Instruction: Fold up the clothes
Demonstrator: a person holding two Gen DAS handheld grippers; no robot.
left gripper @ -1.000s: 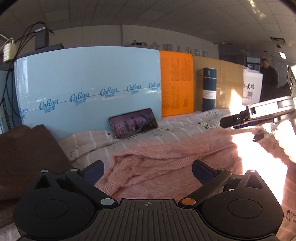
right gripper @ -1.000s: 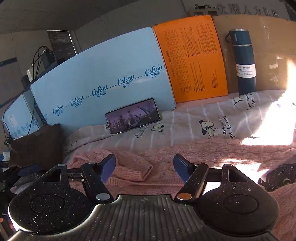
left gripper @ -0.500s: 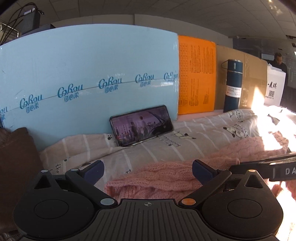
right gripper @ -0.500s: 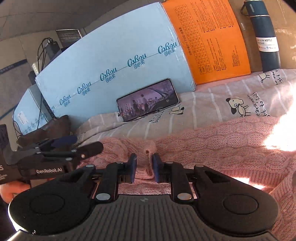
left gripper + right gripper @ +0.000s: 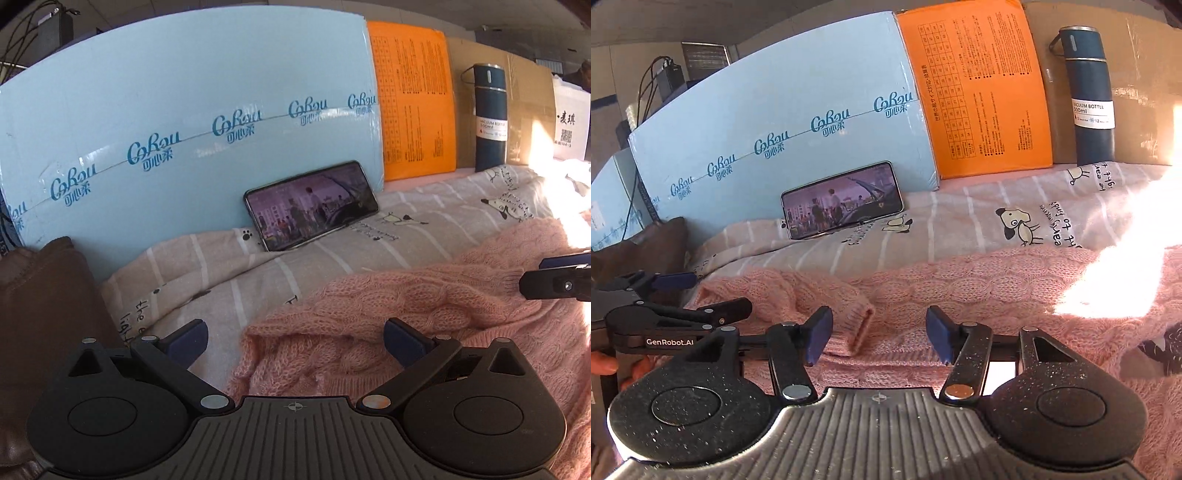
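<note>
Over on the left, the left gripper [image 5: 293, 341] hangs low over the near edge of the pink sweater [image 5: 424, 314], jaws spread wide with nothing between them. The bunched knit hem lies right between those fingers, not pinched, while the left finger sits over the striped sheet [image 5: 240, 280]. That's the first risk: close from here and it could scoop up sheet along with wool, dragging the bedding into the fold.

Moving right, the sweater lies spread across the sheet, its sleeve laid over the body, cuff [image 5: 858, 325] open toward us. The right gripper [image 5: 879, 338] has just been opening; its jaws stand apart, the cuff lying between them, nearer the left finger, no pad pressing on it. My read: that sleeve is loosely placed, so any brush from a finger pulling away could snag the chunky knit and tug the fold undone.

Behind, a phone [image 5: 842, 201] leans against the blue box [image 5: 775, 122], and a tall bottle [image 5: 1089, 96] stands further right by the cardboard. A big sweep of fabric could topple either. Far right, harsh sun washes out the sweater's edge, so judging a grasp there looks tricky.
</note>
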